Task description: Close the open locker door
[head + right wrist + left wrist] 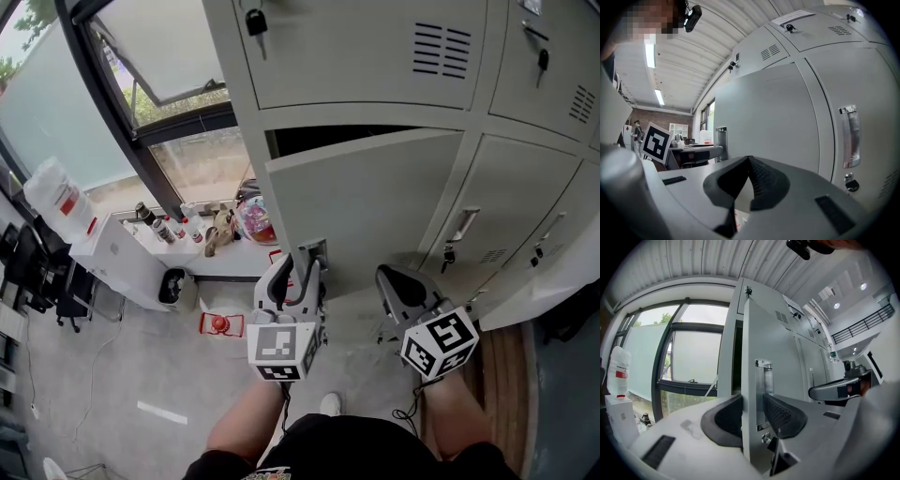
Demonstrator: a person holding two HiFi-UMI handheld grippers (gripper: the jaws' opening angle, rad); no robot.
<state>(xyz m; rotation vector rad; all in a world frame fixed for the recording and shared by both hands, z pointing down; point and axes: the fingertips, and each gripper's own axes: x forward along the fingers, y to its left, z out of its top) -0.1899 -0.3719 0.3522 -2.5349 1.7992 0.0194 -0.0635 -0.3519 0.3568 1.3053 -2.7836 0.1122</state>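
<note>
The grey locker door (375,197) stands partly open, hinged on the right, with its free edge toward the left. My left gripper (300,267) straddles that free edge beside the metal handle (314,251). In the left gripper view the door (754,333) runs between the two dark pads (726,420), which lie against both faces with no gap showing; the handle (764,376) sits just beyond them. My right gripper (394,281) hangs below the door's lower right, shut and empty. The right gripper view shows the gripper (749,161) with its pads meeting, facing the door's outer face (764,117).
Closed lockers (525,206) continue to the right, one with a handle and lock (851,136). To the left are a window (159,56), a white cabinet (122,253) with bottles, a white jug (56,192) and a red object (217,324) on the floor.
</note>
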